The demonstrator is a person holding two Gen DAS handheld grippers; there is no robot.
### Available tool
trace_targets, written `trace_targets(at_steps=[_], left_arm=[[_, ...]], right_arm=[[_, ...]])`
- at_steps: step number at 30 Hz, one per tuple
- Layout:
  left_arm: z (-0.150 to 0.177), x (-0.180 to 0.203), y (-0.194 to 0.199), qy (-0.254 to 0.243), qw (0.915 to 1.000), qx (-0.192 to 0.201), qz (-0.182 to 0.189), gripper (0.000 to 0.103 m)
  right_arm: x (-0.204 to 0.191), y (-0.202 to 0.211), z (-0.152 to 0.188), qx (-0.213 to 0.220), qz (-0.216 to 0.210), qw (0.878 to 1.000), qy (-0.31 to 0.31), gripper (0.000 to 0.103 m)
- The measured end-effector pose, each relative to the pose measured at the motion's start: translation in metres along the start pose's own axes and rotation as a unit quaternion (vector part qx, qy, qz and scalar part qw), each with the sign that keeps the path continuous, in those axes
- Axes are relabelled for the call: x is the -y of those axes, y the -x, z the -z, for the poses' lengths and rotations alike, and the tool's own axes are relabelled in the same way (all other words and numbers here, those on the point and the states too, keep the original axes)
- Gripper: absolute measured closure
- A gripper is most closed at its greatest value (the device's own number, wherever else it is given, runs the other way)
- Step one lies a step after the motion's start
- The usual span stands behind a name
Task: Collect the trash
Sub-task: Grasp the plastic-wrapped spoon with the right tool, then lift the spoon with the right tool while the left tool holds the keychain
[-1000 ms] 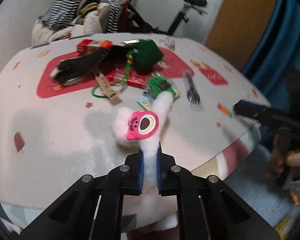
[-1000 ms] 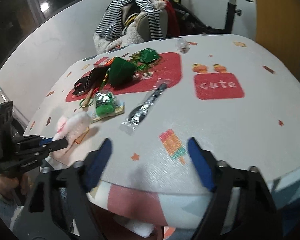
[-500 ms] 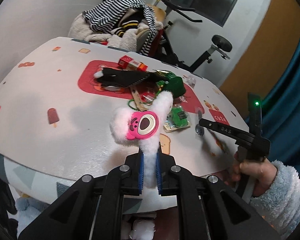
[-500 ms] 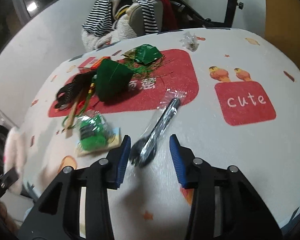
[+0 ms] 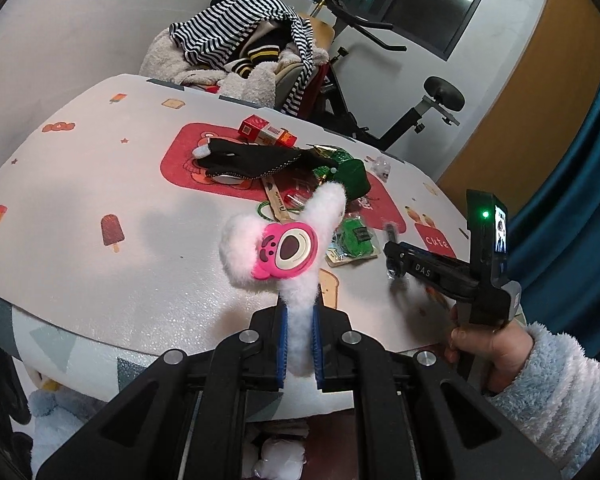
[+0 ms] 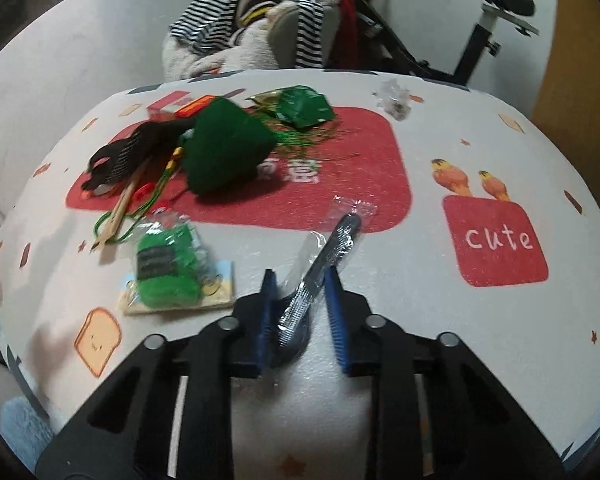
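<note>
Presently right gripper [image 6: 302, 312] has just been closing astride the wrapped plastic spoon [image 6: 320, 264], pads not yet pressing; centre before squeezing. Left gripper [image 5: 299, 350] pinches fluffy white plush [image 5: 276, 248].

The bench [image 6: 440, 300] is white with red patches; the plush [image 5: 296, 248] white with a pink face; the shirt [image 5: 236, 28] black-and-white striped.

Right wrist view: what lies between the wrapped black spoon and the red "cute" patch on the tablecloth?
Nothing: in the right wrist view the stretch between the wrapped spoon and the "cute" patch is bare white tablecloth.
</note>
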State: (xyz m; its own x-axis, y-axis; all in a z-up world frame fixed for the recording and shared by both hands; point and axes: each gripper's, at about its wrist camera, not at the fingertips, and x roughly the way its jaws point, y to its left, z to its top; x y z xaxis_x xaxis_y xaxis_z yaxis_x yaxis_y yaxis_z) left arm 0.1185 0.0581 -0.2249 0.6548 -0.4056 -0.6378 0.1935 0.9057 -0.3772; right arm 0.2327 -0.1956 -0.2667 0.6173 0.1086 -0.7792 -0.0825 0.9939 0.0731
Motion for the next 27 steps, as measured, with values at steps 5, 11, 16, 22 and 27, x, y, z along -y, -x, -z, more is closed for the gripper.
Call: trace_targets(at_steps=[5, 11, 16, 22, 27], left_arm=[[0.000, -0.004, 0.008, 0.002, 1.0000, 0.008, -0.001, 0.093], [0.003, -0.006, 0.021, 0.007, 0.9998, 0.017, -0.001, 0.093], [0.004, -0.001, 0.034, 0.000, 0.9997, 0.024, 0.002, 0.093], [0.013, 0.005, 0.050, -0.005, 0.9997, 0.025, 0.005, 0.093], [0.018, 0.011, 0.062, -0.011, 0.9995, 0.029, 0.001, 0.093]], right_arm=[[-0.006, 0.017, 0.003, 0.017, -0.016, 1.000, 0.010, 0.089], [-0.004, 0.049, 0.011, 0.031, -0.041, 0.999, -0.001, 0.090], [-0.003, 0.080, 0.025, 0.043, -0.072, 0.996, -0.012, 0.090], [-0.009, 0.107, 0.044, 0.046, -0.101, 0.994, -0.001, 0.090], [-0.013, 0.122, 0.060, 0.038, -0.130, 0.991, 0.005, 0.090]])
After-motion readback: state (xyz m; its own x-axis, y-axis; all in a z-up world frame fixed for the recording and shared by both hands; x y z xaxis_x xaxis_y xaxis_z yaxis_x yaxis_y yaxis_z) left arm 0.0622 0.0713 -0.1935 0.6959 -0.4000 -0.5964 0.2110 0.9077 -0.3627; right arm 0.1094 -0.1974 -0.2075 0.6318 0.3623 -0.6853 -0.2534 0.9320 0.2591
